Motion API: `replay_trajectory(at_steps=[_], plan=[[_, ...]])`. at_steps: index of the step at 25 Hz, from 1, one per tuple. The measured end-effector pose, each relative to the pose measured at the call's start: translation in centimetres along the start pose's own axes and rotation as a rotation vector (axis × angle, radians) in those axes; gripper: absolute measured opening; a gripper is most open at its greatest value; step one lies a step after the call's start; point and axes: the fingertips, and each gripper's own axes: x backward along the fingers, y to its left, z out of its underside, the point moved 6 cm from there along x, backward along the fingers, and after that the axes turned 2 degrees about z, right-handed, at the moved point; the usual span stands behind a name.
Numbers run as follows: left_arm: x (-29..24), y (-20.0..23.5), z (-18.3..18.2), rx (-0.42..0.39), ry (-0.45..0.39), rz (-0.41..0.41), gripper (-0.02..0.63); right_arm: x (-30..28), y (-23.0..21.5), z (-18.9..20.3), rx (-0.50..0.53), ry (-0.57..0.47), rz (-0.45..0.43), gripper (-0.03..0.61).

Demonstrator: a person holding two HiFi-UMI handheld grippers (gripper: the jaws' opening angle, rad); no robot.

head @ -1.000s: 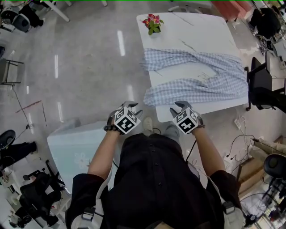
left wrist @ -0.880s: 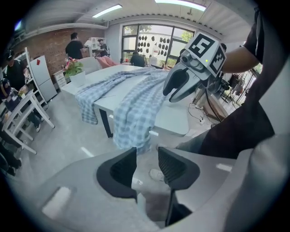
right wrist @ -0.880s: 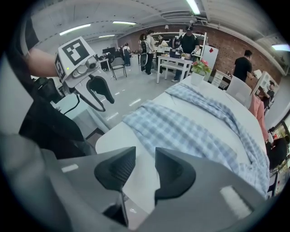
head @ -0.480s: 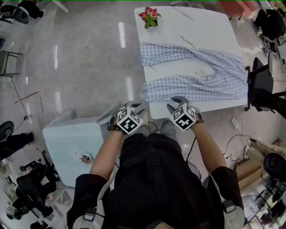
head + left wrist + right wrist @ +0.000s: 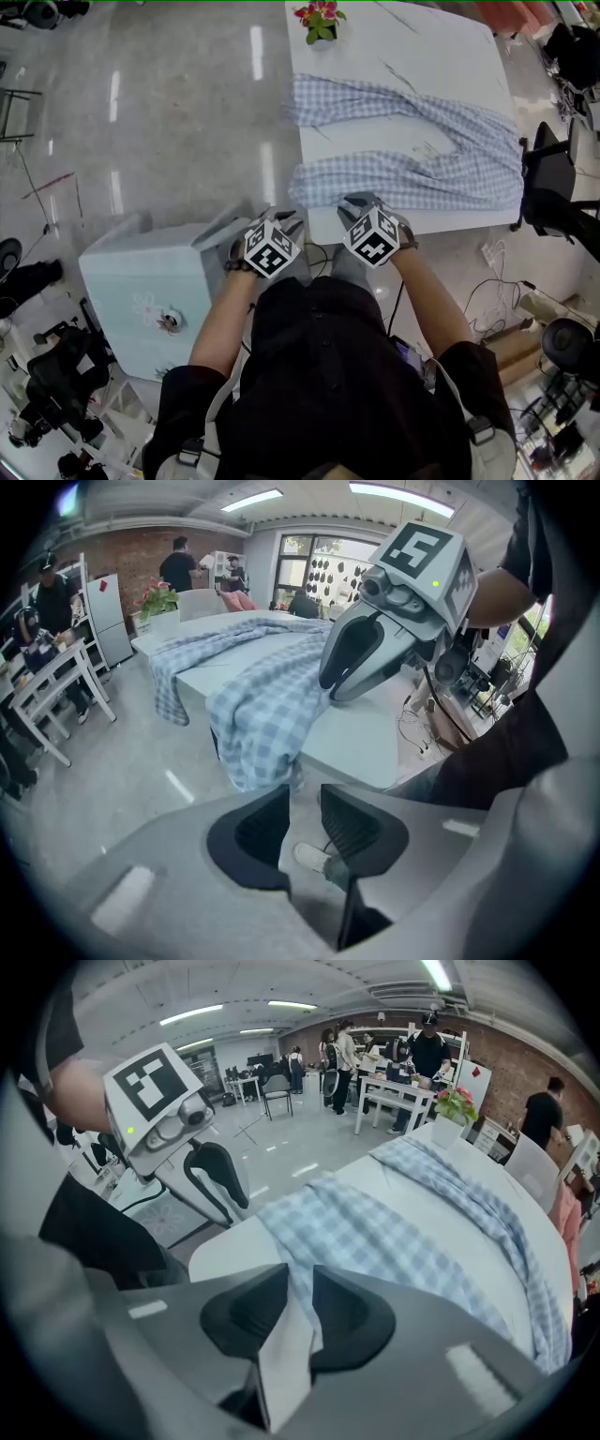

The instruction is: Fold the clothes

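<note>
A blue-and-white checked garment (image 5: pixel 422 141) lies spread on the white table (image 5: pixel 412 56), with one long part along the near edge and its end hanging over the left corner (image 5: pixel 262 696). Both grippers hover side by side at that near edge, just short of the cloth. My left gripper (image 5: pixel 281 220) is off the table's corner, over the floor. Its jaws (image 5: pixel 305 799) have just been closing to a narrow gap with nothing between them. My right gripper (image 5: pixel 356 202) is over the table's edge, the checked cloth (image 5: pixel 375 1232) just ahead. Its jaws (image 5: pixel 300 1283) have also just been closing and hold nothing.
A potted flower (image 5: pixel 319 17) stands at the table's far left corner. A pale blue cabinet (image 5: pixel 141 291) sits on the floor to my left. A black chair (image 5: pixel 553 178) and cables (image 5: pixel 497 272) are to the right. People stand at tables in the background.
My left gripper has shifted right, toward the table's near corner and closer to the right gripper. The right gripper has stayed about where it was at the edge.
</note>
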Motion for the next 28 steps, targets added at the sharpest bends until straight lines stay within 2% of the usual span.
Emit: replay_trajectory(at_steps=[9,16,21,25,28], plan=[[-1.0,0.3,-0.6,0.004,-0.030,0.018,0.115,-0.3,0.3,0.5,-0.038,0.005,-0.008,0.020],[-0.6,0.4,-1.0,-0.055,-0.074,-0.005,0.141,2.4,1.3,-0.6,-0.141,-0.105,-0.043,0.018],[0.0,0.6,-1.4,-0.082,-0.078,-0.010,0.144,4.8,1.2,-2.0,-0.128,-0.169,-0.012,0.018],[-0.2,0.3,-0.7,-0.111,-0.027,-0.007,0.144,6.3,1.2,-2.9,-0.108,-0.196,0.005,0.018],[-0.6,0.3,0.1,-0.101,-0.012,-0.013,0.160,7.5,1.3,-4.2,-0.083,-0.224,0.025,0.018]])
